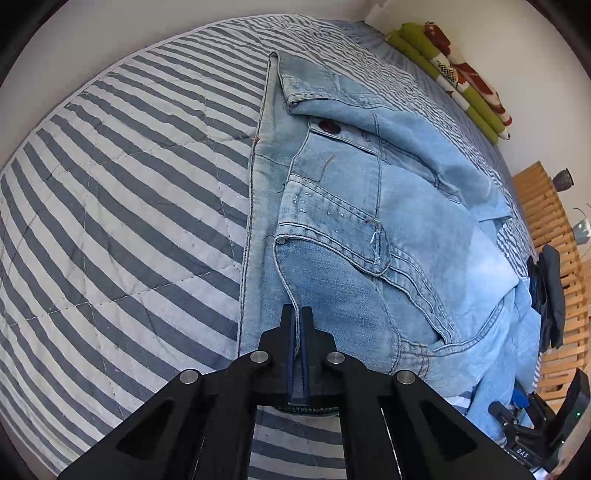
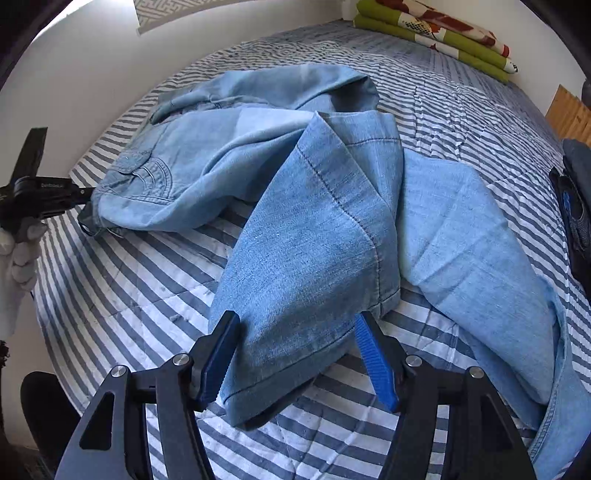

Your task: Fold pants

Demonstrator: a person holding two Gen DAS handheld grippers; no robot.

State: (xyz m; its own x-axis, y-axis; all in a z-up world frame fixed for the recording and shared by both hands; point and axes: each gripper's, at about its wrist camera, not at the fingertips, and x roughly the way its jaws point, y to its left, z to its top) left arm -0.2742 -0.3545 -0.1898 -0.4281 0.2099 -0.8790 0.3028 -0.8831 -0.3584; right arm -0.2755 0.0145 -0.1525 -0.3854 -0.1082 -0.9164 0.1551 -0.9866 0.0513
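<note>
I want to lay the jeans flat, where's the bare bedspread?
Free: the striped bedspread left of the jeans, out to the wall, and the strip between the jeans and folded green blanket. Crowded: around the right gripper, under bunched legs.

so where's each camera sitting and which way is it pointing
Left wrist: rides on the left tool, looking along its shut fingers over the jeans' waistband end, across the striped quilt.
Right wrist: rides on the right tool, its open fingers either side of a leg hem; the left tool and a gloved hand show at far left.
Shared: jeans, quilt, the green folded blanket by the wall.
</note>
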